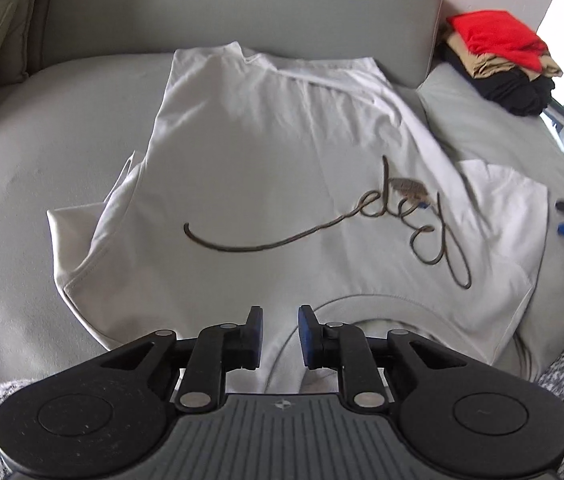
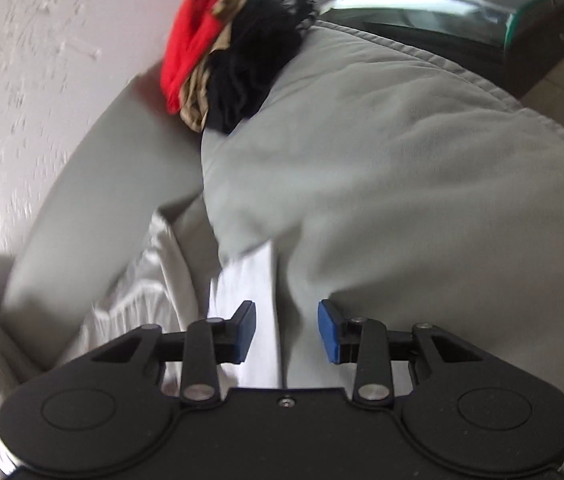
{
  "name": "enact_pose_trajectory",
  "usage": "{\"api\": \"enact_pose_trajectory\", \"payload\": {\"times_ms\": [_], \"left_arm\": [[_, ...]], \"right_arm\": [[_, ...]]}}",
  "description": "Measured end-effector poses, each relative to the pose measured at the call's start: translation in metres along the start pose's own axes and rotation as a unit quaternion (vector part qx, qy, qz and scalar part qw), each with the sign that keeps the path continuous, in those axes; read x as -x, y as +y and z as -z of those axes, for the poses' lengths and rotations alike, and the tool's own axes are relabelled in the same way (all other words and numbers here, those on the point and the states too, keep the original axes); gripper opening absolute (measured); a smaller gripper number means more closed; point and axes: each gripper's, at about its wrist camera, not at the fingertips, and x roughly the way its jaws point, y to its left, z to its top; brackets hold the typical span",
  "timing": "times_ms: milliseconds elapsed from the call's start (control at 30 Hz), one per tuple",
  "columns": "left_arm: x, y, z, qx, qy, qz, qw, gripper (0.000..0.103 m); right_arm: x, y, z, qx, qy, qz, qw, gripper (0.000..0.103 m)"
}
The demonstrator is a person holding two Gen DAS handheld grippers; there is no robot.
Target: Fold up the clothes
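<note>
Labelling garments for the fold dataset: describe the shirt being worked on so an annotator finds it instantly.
Start at the grey sofa: its seat holds one garment spread flat in the middle and a stack of folded clothes at the far right corner. The target is the spread one, the white T-shirt, collar nearest the camera. Unlike the red, tan and black stack, it is white, unfolded, and has a dark cursive script across its chest.

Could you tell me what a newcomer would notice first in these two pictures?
Probably the white T-shirt, spread flat on the grey sofa with a dark looping script across its chest. Next comes the pile of folded clothes at the sofa's far right end, topped in bright red. Both the left gripper and right gripper stand open, holding nothing.
</note>
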Motion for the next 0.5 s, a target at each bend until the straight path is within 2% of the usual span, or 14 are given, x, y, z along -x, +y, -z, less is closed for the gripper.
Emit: {"api": "enact_pose_trajectory", "payload": {"times_ms": [133, 267, 333, 400, 500], "left_arm": [[-0.001, 0.001, 0.001, 0.009, 0.003, 0.004, 0.9999, 0.02], [0.0, 0.0, 0.002, 0.009, 0.001, 0.01, 0.9999, 0.021], [0.0, -0.001, 0.003, 0.008, 0.0, 0.013, 0.9999, 0.021], [0.002, 0.0, 0.004, 0.008, -0.002, 0.015, 0.9999, 0.021], [0.001, 0.001, 0.006, 0.008, -0.002, 0.019, 0.9998, 0.021]], "right_arm": [[-0.021, 0.004, -0.012, -0.004, -0.002, -0.003, 1.0, 0.031], [-0.038, 0.009, -0.014, -0.002, -0.002, 0.004, 1.0, 0.007], [-0.034, 0.012, -0.011, -0.001, -0.012, 0.001, 1.0, 0.002], [-0.018, 0.019, -0.007, 0.016, -0.045, 0.011, 0.999, 0.002], [0.017, 0.031, 0.002, 0.046, -0.12, 0.065, 0.99, 0.002]]}}
